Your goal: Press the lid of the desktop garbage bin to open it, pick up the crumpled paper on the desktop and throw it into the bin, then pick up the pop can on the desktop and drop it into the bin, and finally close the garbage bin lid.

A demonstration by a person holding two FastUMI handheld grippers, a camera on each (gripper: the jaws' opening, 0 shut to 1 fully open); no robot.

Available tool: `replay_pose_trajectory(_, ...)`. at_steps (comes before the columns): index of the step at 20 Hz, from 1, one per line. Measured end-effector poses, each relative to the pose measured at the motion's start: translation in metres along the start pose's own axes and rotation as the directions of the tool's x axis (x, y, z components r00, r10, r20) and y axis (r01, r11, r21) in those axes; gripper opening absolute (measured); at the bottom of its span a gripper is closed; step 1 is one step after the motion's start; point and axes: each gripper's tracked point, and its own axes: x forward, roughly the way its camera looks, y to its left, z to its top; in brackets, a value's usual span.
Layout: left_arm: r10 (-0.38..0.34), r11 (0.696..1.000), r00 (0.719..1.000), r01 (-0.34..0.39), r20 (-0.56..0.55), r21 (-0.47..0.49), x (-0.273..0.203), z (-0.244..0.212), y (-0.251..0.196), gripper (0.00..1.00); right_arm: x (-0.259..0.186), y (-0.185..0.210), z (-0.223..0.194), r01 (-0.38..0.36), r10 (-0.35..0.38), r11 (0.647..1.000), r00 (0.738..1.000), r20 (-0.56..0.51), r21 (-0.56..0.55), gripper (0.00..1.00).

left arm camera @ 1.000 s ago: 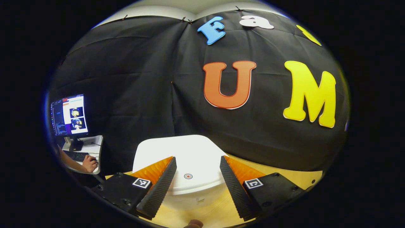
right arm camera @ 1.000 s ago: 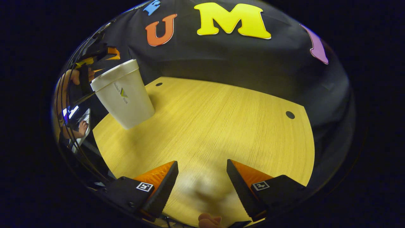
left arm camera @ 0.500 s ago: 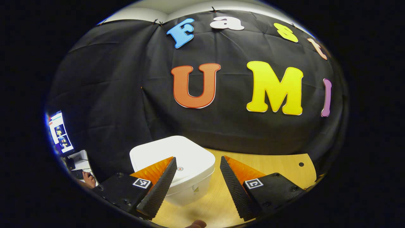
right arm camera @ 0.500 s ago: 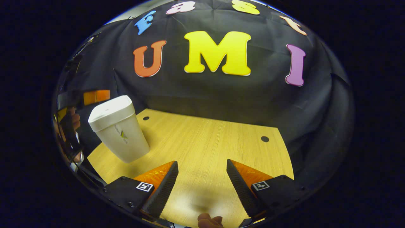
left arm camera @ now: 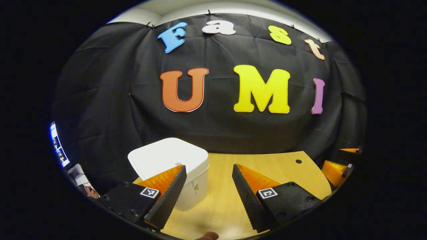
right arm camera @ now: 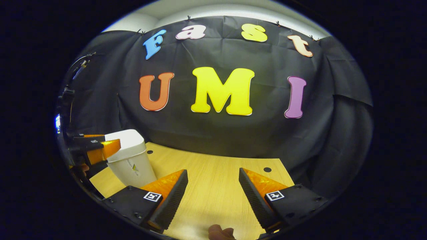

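- Wooden desktop (right arm camera: 213,186) carries a white garbage bin (left arm camera: 173,166); its lid (left arm camera: 166,158) is closed, contents hidden.
- Left gripper (left arm camera: 208,190) fingers spread, grasping nothing.
- Right gripper (right arm camera: 213,196) also spread, empty.

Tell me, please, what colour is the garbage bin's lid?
White, with a small red ring mark; the lid shows best in the left gripper view.

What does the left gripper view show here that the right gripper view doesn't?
Left gripper view: the top of the bin lid with its red dot, a lit screen far left, and the right gripper at the far right. Right gripper view: the left gripper close beside that lid. Both: the white bin, lid shut, the wooden table, and each camera's own jaws open and empty.
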Motion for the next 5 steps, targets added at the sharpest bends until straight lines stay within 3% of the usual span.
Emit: replay_pose_trajectory(5, -0.058, 0.998, 0.998, 0.057, 0.04, 0.021, -0.009, 0.006, -0.016, 0.92, -0.012, 0.002, 0.008, 0.042, -0.041, 0.999, 0.997, 0.06, -0.016, 0.97)
